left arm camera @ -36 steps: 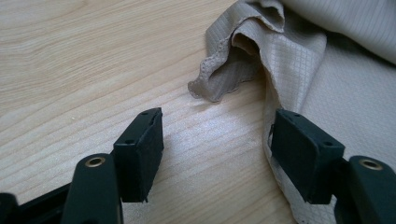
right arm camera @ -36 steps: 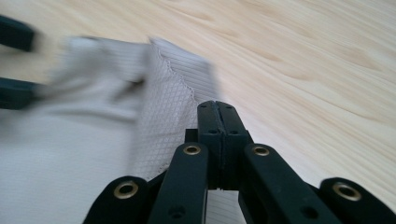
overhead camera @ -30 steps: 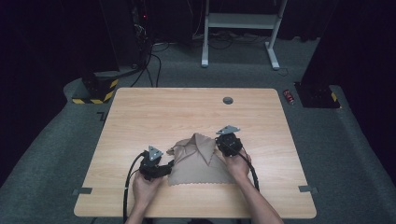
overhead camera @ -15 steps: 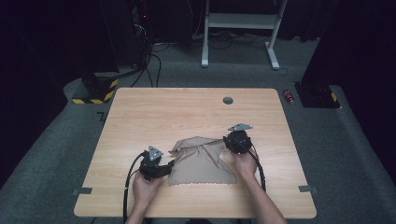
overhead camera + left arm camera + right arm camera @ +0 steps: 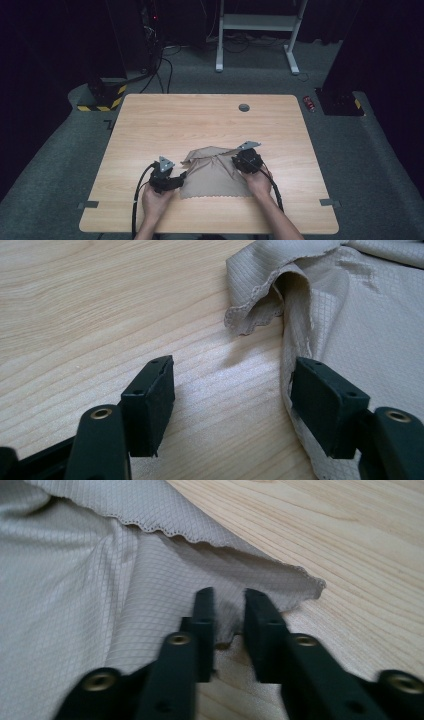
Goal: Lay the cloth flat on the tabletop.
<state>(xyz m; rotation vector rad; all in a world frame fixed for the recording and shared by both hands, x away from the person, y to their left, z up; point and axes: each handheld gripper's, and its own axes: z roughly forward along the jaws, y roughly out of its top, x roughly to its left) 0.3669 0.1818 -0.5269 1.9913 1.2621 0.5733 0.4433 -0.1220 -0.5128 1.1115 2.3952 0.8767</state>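
High view, from the left of the frame: my left claw (image 5: 182, 175) sits low on a pale wooden table (image 5: 200, 120), in the lower left part of the tabletop, with my hand behind it and a black cable trailing toward the bottom edge. Its tips point right, at the left edge of a beige cloth (image 5: 212, 175). The cloth lies in the lower middle of the table. Its near part is mostly flat, and its far edge is bunched into folds. My right claw (image 5: 236, 157) is at the cloth's upper right corner, just right of centre in the frame.

Left gripper view: the 2 black jaws of my left claw (image 5: 232, 385) stand wide apart and grip nothing. Bare wood shows between them. The left jaw is over wood. The right jaw is at the cloth's scalloped edge, which runs up the right side of the frame to a curled fold at upper centre.

Right gripper view: the 2 jaws of my right claw (image 5: 230, 615) are nearly together, with a narrow gap left between them, and they have just been closing. The cloth (image 5: 75, 580) covers the left and centre of the frame, and wood shows at right. A piece of its wavy edge lies in the gap, and the pads are not clamped on it.
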